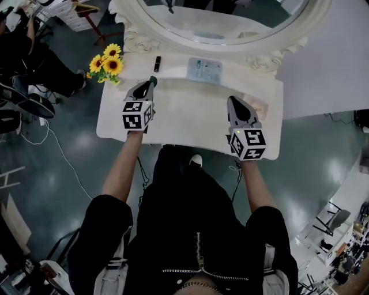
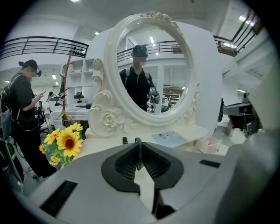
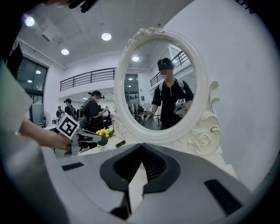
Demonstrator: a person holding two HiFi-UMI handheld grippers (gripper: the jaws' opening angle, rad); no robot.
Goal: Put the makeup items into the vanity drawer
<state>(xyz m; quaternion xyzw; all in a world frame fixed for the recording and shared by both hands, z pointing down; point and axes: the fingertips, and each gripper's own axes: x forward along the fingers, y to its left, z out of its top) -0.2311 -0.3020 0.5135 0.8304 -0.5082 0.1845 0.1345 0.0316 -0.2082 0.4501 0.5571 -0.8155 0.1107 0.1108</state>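
My left gripper [image 1: 151,82] hangs over the left part of the white vanity table [image 1: 184,124], shut on a flat dark green round item [image 1: 153,79]. That item shows edge-on between the pads [image 2: 138,153] and as a green disc [image 3: 102,141] in the right gripper view. My right gripper [image 1: 233,101] is over the table's right part, its jaws together with nothing between them [image 3: 141,146]. On the tabletop lie a small black tube [image 1: 157,63], a pale blue packet [image 1: 204,70] and a pinkish round pot [image 1: 260,108]. No drawer is in view.
A big oval mirror [image 1: 225,23] in a carved white frame stands at the table's back. Sunflowers [image 1: 106,63] sit at the back left corner. People stand to the left [image 2: 24,100], beside a wooden coat rack [image 1: 86,14]. Cables run over the floor [image 1: 55,144].
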